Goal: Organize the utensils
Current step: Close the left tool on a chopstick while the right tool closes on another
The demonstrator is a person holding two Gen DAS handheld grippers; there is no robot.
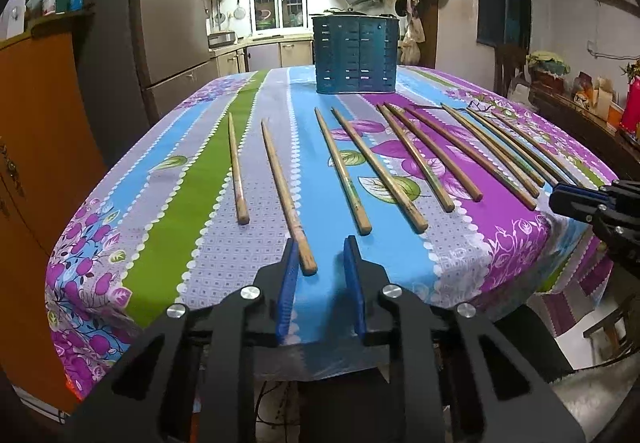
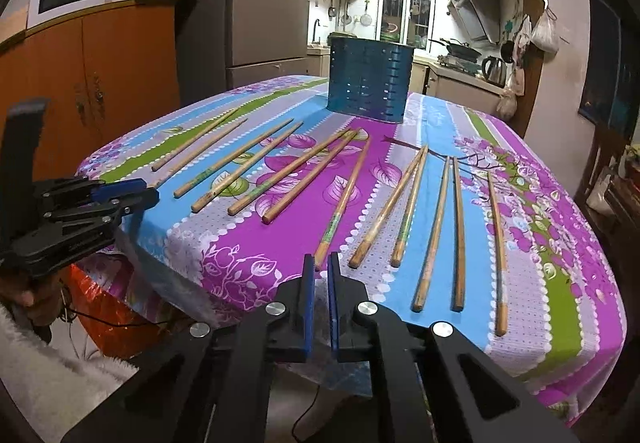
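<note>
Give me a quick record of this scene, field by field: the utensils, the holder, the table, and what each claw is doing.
utensils: wooden chopsticks lying loose in a row across the table, none in the holder as far as visible
holder: blue perforated utensil holder, upright at the far side of the table
table: covered by a striped floral tablecloth
left claw: open, at the near table edge, one chopstick end beside its left finger
right claw: narrow gap, holding nothing
</note>
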